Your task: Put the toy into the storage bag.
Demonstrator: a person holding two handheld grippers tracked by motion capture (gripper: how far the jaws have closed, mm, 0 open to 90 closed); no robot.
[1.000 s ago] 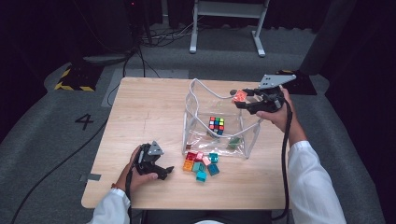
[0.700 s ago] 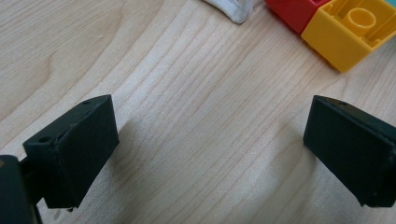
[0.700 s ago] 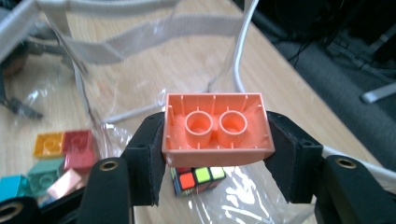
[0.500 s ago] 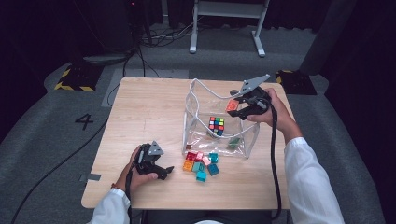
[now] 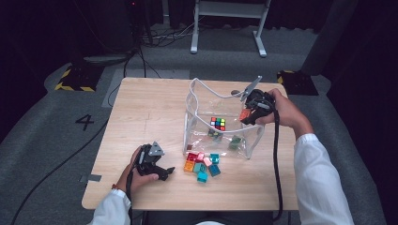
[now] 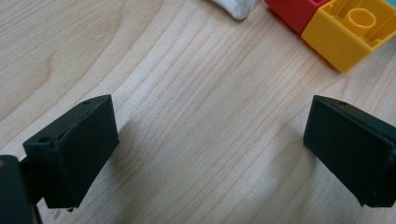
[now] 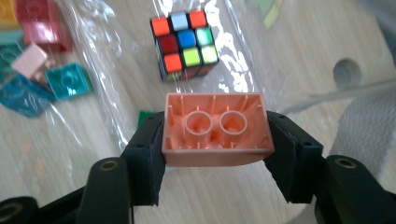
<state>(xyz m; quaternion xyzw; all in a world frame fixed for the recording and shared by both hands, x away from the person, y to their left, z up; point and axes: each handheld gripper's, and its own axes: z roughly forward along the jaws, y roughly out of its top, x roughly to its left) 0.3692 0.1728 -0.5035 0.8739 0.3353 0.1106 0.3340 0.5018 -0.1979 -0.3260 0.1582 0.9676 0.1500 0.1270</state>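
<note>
My right gripper [image 5: 248, 114] [image 7: 215, 135] is shut on a salmon-orange brick [image 5: 244, 114] [image 7: 215, 133], held over the right rim of a clear plastic bag [image 5: 199, 101] with white edging. Inside the bag lie a colour puzzle cube [image 5: 217, 123] [image 7: 184, 44] and a green brick [image 5: 234, 142]. Several loose bricks [image 5: 202, 164] in red, yellow, pink and teal lie on the table in front of the bag. My left gripper [image 5: 164, 172] [image 6: 210, 149] rests open on the wood, left of the pile, with nothing between its jaws. A yellow brick [image 6: 352, 30] and a red brick [image 6: 296, 10] lie beyond it.
The wooden table [image 5: 141, 117] has bare room at its left and far side. A round hole [image 7: 346, 72] in the tabletop shows near the bag's right rim. Cables trail from both grippers. A white stand [image 5: 227, 21] is on the floor beyond.
My right gripper has carried the salmon-orange brick leftward and down, from beside the bag to over its right rim. The left gripper has stayed in place.
</note>
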